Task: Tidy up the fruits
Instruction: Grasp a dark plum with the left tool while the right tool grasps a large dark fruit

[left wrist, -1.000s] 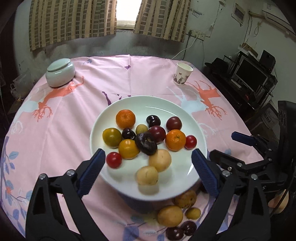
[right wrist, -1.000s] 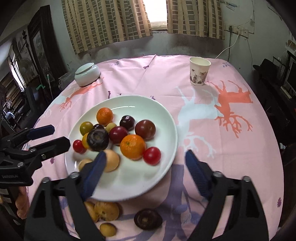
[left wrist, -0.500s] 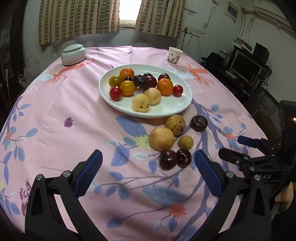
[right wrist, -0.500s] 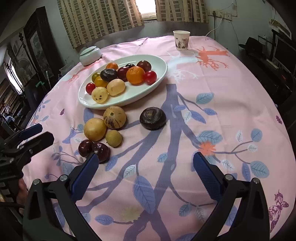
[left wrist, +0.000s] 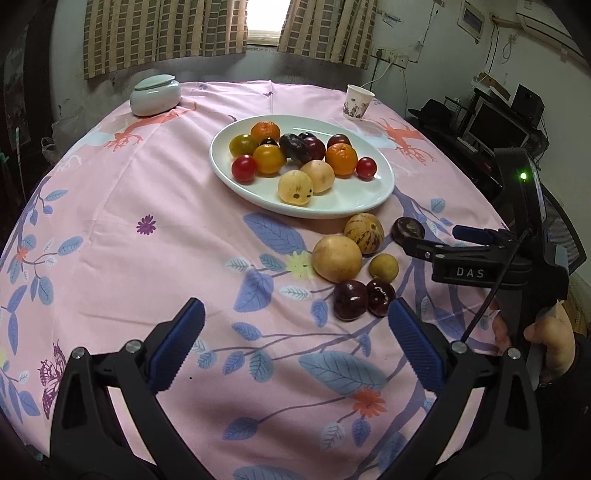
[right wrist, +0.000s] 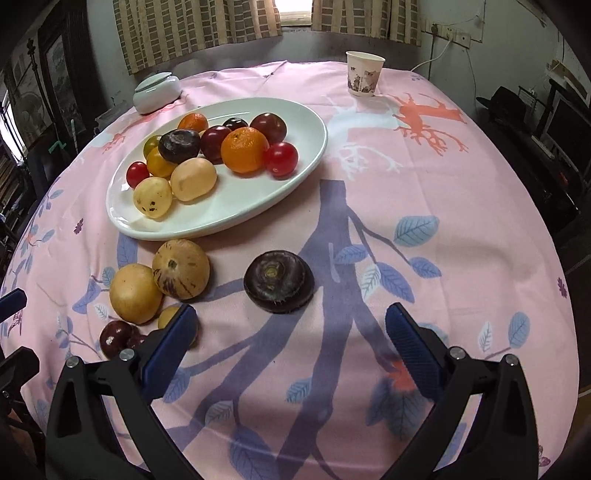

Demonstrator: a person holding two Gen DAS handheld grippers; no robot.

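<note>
L gripper (left wrist: 295, 339) hovers over the pink tablecloth (left wrist: 110, 229), jaws wide, nothing between them. R gripper (right wrist: 290, 330) also above the cloth, jaws wide, empty; in the L cam it shows from the side at right, held by a hand (left wrist: 550, 343), green LED lit on its body.

White oval plate (left wrist: 369, 195) sits mid-table w/ fruit piled on it: 2 oranges (left wrist: 341, 158), 2 red cherry tomatoes (left wrist: 243, 168), yellow-orange tomato (left wrist: 269, 158), green-yellow tomato (left wrist: 242, 144), several dark plums (left wrist: 314, 147), a wrinkled dark purple fruit (left wrist: 293, 146), 2 pale yellow fruits (left wrist: 295, 186) at the near side of the pile, touching each other.

Loose fruit on the cloth just near side of the plate, in a cluster: striped pale fruit (right wrist: 181, 267) just beside the plate rim, big yellow fruit (right wrist: 135, 293) touching it, small yellow-green fruit (left wrist: 384, 266) next to those, 2 dark red plums (left wrist: 364, 298) touching each other, closest to L gripper's right finger. In R cam the left finger partly hides the small yellow-green one and one plum. Flat dark purple fruit (right wrist: 279, 280) lies apart from the cluster, stem side up, just ahead of R gripper btw its fingers' line.

Far side of table: lidded white jar (left wrist: 155, 95) at left, paper cup (left wrist: 359, 101) at right, both upright. Curtains (left wrist: 162, 33) and window behind.
</note>
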